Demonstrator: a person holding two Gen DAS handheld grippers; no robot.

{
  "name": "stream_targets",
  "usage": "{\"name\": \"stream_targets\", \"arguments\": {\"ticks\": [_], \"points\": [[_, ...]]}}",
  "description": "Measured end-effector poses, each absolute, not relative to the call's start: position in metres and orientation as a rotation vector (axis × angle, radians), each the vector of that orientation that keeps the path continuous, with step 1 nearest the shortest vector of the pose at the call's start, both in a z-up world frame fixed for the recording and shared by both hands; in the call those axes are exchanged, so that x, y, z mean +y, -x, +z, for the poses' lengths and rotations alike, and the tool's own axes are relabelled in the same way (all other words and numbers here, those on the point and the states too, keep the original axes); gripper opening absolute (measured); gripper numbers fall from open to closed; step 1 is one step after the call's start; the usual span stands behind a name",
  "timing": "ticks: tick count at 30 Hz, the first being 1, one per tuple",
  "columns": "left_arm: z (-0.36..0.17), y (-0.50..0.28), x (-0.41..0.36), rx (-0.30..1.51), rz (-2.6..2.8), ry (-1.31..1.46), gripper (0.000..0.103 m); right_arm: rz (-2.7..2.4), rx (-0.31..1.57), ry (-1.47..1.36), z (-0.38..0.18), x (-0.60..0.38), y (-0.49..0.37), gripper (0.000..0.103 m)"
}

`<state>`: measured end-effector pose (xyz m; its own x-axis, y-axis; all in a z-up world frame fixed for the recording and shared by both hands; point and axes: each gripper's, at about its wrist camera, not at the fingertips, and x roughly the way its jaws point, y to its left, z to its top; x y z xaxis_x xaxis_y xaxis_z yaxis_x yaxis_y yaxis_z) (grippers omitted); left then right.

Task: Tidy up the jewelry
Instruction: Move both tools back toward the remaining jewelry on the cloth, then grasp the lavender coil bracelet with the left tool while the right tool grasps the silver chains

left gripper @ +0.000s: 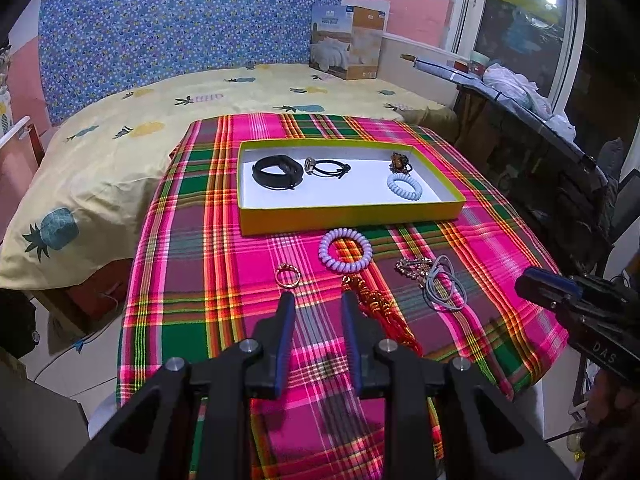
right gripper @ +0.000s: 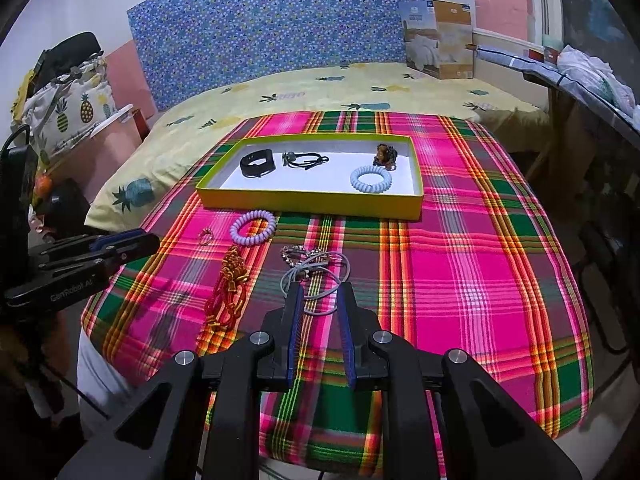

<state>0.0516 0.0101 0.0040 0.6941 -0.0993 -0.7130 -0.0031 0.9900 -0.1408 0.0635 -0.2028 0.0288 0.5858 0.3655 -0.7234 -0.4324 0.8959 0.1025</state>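
On the plaid cloth (left gripper: 224, 216) lay a yellow tray (left gripper: 348, 216) with a white floor, holding four items: a black band (left gripper: 277, 173) at left, a black cord tie (left gripper: 328, 168) just beside it, a brown beaded piece (left gripper: 400, 162) at the far right corner, and a pale coil tie (left gripper: 404, 186) in front of that piece. Outside the tray, near its front wall, a second coil tie (left gripper: 345, 254) rested on the cloth. A small ring (left gripper: 287, 275) lay to its left, a red tassel (left gripper: 376, 304) in front of it, and a chain (left gripper: 412, 268) touching grey elastic loops (left gripper: 448, 286) to its right. The left gripper (left gripper: 316, 304) hovered low over the cloth with its jaws parted and nothing between them; its right finger overlapped the tassel's edge in that view, contact uncertain. The right gripper (right gripper: 320, 292) was likewise parted and empty, its fingertips reaching the near edge of the grey loops in its own view. Behind the cloth lay a pineapple-print sheet (right gripper: 320, 88) and a blue dotted headboard (right gripper: 276, 20), with a carton (right gripper: 440, 40) at the far corner.
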Motion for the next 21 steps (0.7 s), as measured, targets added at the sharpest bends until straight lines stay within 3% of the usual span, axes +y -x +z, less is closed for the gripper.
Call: {"name": "stream_targets", "arguments": {"ticks": [21], "points": [[-0.021, -0.11, 0.014, 0.865, -0.083, 0.136, 0.029, 0.484, 0.909, 0.075, -0.007, -0.196, -0.1, 0.018]]}}
